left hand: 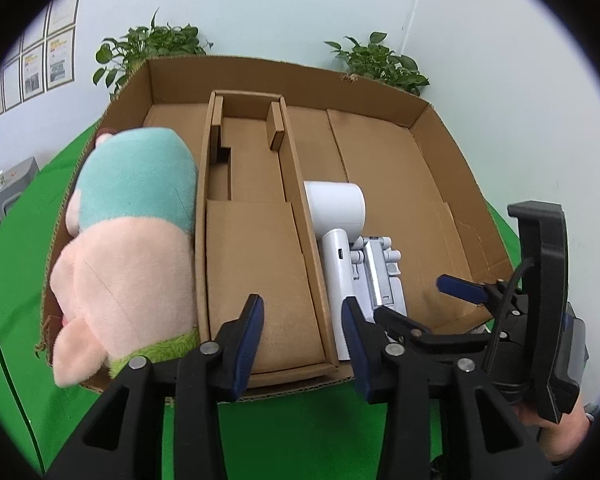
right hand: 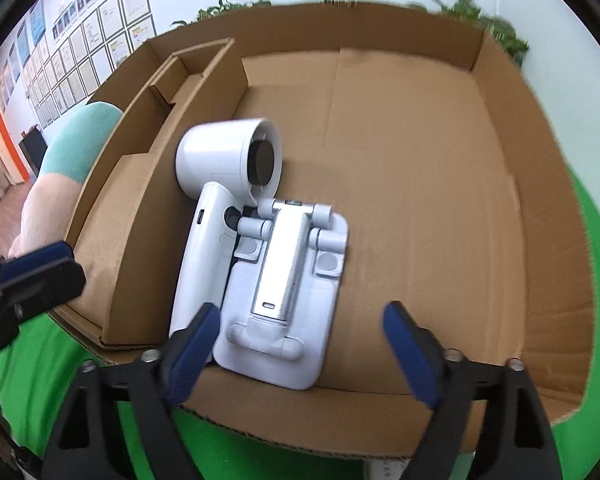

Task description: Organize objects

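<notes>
Our right gripper (right hand: 300, 354) stands wide over the near edge of the box (right hand: 420, 120), its 2 blue pads (right hand: 410, 354) clear of everything; the near end of the stand (right hand: 284, 300) lies between them, untouched. Our left gripper (left hand: 303, 344) is narrower and holds nothing, hanging above the front wall of the box (left hand: 380, 152) over the insert (left hand: 256, 248).

The white folding stand lies flat in the right compartment, its left side resting partly on the handle of the fan (right hand: 220, 200). The fan, also white, lies beside the insert wall, its round head pointing away from us.

In the left compartment a plush (left hand: 128, 248), pink with a teal top, lies along the wall beside the insert. The box sits on a green cloth (left hand: 12, 280). 2 plants (left hand: 380, 62) stand behind it against a pale wall.
</notes>
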Motion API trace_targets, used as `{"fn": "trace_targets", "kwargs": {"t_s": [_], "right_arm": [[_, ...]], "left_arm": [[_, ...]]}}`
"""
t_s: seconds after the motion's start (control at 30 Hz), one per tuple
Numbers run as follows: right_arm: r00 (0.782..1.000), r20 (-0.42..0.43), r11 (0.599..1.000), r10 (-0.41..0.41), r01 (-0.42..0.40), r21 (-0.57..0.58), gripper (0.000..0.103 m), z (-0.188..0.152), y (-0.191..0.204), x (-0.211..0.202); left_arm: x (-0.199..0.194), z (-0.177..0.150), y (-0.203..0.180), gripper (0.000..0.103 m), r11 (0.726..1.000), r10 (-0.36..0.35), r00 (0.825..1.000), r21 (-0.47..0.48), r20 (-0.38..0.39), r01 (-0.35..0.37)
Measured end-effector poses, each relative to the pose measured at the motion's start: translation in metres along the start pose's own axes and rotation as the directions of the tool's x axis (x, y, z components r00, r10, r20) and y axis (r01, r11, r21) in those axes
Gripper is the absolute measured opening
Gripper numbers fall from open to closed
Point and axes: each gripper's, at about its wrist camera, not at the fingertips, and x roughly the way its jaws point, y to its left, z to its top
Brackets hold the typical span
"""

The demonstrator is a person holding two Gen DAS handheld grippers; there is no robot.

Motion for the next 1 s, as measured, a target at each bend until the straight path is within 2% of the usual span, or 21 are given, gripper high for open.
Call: {"fn": "trace_targets", "kwargs": {"t_s": [0.07, 0.27, 0.33, 0.4, 0.57, 1.0], "right_arm": [[1.0, 0.014, 1.0, -0.012, 0.012, -0.01, 0.097, -0.002, 0.007, -0.001], [1.0, -0.005, 1.0, 0.014, -0.014, 0.014, 0.097, -0.011, 0.007, -0.004], [0.999, -0.027, 1.0, 0.021, -0.021, 0.019, 0.093, -0.007, 0.007, 0.003], [0.998, -0.059, 1.0, 0.01, -0.01, 0.008, 0.08, -0.005, 0.01, 0.013], [0.996, -0.087, 0.998, 0.037, -0.041, -0.047, 0.059, -0.004, 0.022, 0.022], [0.996, -0.074, 0.996, 0.041, -0.047, -0.072, 0.061, -0.004, 0.018, 0.021]], "left_arm": [[-0.003, -0.001, -0.001, 0.046, 1.0, 0.007, 1.0, 0.01, 0.017, -0.007], [-0.002, -0.002, 0.002, 0.047, 1.0, 0.015, 1.0, 0.0, 0.006, -0.015], [-0.002, -0.003, 0.004, 0.047, 1.0, 0.022, 1.0, -0.002, 0.003, -0.022], [-0.002, -0.004, 0.007, 0.047, 1.0, 0.027, 1.0, -0.007, -0.002, -0.027], [-0.002, -0.005, 0.01, 0.047, 1.0, 0.019, 1.0, -0.011, -0.005, -0.019], [0.0, -0.004, 0.009, 0.047, 1.0, 0.007, 1.0, -0.008, -0.003, -0.007]]}}
